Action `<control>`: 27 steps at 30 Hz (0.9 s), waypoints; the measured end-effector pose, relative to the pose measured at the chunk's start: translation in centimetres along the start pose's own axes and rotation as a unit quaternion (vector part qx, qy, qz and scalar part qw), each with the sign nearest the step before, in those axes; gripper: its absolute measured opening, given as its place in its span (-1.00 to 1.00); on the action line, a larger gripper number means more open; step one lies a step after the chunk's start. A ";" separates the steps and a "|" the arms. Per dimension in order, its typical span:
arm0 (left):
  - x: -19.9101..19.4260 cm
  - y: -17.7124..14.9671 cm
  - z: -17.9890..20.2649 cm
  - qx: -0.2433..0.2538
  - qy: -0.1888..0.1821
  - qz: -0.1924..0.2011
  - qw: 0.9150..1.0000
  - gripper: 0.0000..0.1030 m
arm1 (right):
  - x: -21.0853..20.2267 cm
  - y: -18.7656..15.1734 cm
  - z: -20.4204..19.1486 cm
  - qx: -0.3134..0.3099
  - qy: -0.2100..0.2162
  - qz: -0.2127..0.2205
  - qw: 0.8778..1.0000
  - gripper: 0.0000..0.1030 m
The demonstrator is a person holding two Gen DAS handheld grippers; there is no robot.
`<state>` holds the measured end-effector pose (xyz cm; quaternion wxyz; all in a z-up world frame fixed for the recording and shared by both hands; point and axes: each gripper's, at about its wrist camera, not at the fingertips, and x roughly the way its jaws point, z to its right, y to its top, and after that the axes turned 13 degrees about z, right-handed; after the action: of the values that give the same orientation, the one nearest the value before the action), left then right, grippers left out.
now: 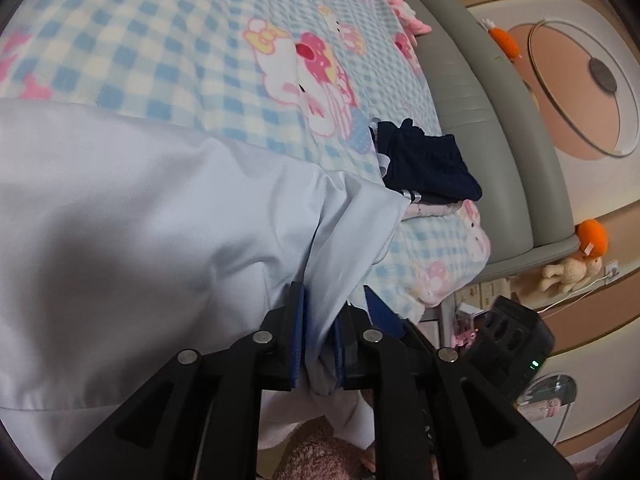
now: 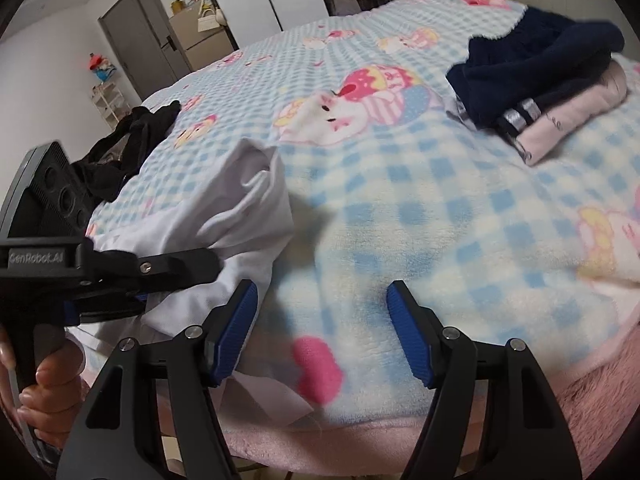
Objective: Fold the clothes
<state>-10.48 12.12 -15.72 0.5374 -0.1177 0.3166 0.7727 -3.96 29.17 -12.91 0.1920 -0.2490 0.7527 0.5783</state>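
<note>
A pale blue-white garment (image 1: 160,220) lies spread over the bed, and one edge of it is bunched between the blue pads of my left gripper (image 1: 320,344), which is shut on that cloth. In the right wrist view the same garment (image 2: 248,200) rises in a crumpled fold, with the left gripper (image 2: 180,284) clamped on it from the left; a hand (image 2: 44,376) holds its handle. My right gripper (image 2: 322,332) stands open just right of the garment over the bare blanket, with nothing between its pads.
The bed is covered by a blue-checked cartoon blanket (image 2: 440,208). A stack of folded dark navy and pink clothes (image 2: 540,76) sits at the far right, and a black garment (image 2: 132,136) lies at the far left edge. A grey padded headboard (image 1: 480,120) borders the bed.
</note>
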 end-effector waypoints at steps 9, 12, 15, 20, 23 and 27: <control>0.9 -0.8 2.1 0.053 0.046 0.015 0.997 -0.64 | -1.1 -0.2 -0.8 -0.039 0.009 0.005 0.999 0.25; 0.0 -0.6 2.2 0.050 0.035 0.030 0.998 -0.73 | -1.7 -0.1 -0.2 -0.017 0.020 0.012 1.000 0.27; -1.1 -0.2 3.0 0.056 0.017 0.043 0.997 -0.73 | -2.6 0.3 0.0 0.004 0.031 0.027 0.999 0.32; -4.6 1.2 3.4 0.047 -0.021 0.076 0.996 -0.73 | -3.7 1.6 -1.2 0.003 0.058 0.048 0.997 0.41; -7.0 2.1 3.2 0.037 -0.035 0.095 0.994 -0.73 | -3.2 2.3 -2.5 -0.005 0.080 0.037 0.996 0.46; -10.6 3.1 1.2 0.014 -0.041 0.129 0.991 -0.73 | -2.2 3.3 -4.4 0.016 0.117 0.027 0.993 0.46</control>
<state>-8.95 4.14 -8.14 0.4473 -0.0369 0.3174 0.8353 -4.15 25.98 -7.99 0.0911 -0.2913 0.7853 0.5386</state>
